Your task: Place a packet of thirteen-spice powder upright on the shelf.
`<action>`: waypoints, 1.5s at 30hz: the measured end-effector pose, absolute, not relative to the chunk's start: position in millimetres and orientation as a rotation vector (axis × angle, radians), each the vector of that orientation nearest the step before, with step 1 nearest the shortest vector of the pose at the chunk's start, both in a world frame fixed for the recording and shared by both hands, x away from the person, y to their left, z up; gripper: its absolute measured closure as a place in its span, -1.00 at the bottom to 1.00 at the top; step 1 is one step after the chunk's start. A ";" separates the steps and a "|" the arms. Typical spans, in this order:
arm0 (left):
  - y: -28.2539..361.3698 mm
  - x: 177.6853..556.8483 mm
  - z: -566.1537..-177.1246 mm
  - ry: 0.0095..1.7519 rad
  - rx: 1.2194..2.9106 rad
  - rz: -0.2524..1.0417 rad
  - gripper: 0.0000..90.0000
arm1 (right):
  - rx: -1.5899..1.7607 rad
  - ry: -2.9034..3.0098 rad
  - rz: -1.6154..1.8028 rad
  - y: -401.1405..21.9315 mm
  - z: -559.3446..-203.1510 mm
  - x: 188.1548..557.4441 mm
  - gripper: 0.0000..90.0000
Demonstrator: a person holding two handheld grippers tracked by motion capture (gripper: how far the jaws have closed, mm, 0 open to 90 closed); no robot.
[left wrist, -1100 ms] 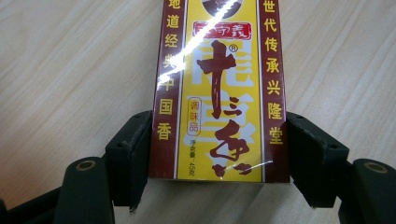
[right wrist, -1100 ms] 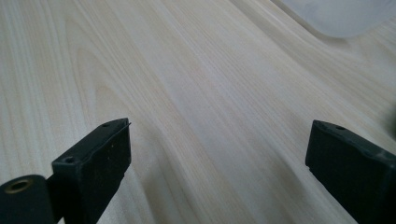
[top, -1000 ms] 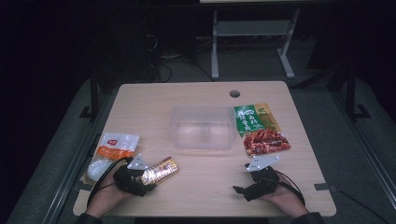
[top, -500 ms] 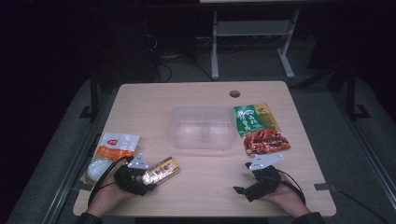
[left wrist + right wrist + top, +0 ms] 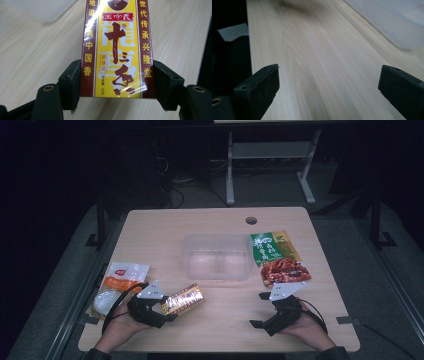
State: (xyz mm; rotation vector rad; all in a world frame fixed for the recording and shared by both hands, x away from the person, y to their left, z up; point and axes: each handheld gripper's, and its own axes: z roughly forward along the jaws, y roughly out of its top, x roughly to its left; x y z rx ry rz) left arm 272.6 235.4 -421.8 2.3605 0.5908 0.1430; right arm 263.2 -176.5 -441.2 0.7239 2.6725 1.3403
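Observation:
A yellow and maroon seasoning box (image 5: 184, 298) (image 5: 116, 50) with Chinese print is gripped at its near end by my left gripper (image 5: 162, 306) (image 5: 116, 82), whose pads press on its two long sides. It hangs just over the table (image 5: 220, 325) at the front left, pointing toward a clear plastic container (image 5: 217, 256). At the front right, my right gripper (image 5: 257, 310) (image 5: 328, 82) stands open over bare wood with nothing between its jaws. The container's edge (image 5: 392, 22) lies ahead of it to the right.
A white and orange packet (image 5: 120, 280) lies at the left edge beside my left hand. A green packet (image 5: 272, 247) and a red meat packet (image 5: 284, 270) lie right of the container. A cable hole (image 5: 251, 220) sits at the back.
My left gripper has lifted the box slightly and carried it a little to the right. The right gripper has stayed still.

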 end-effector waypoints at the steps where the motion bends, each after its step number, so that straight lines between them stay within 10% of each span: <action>1: 232.5 273.7 -420.4 0.588 2.339 0.135 -0.29 | 0.711 2.676 1.351 -175.9 -439.3 263.9 -0.93; 32: 159.7 279.4 -408.8 0.213 2.284 0.066 -0.29 | 0.267 2.766 1.615 -128.3 -404.6 305.0 -0.85; 45: 163.0 276.5 -408.1 0.176 2.252 0.052 -0.29 | 0.187 2.782 1.596 -121.7 -407.3 303.7 -0.46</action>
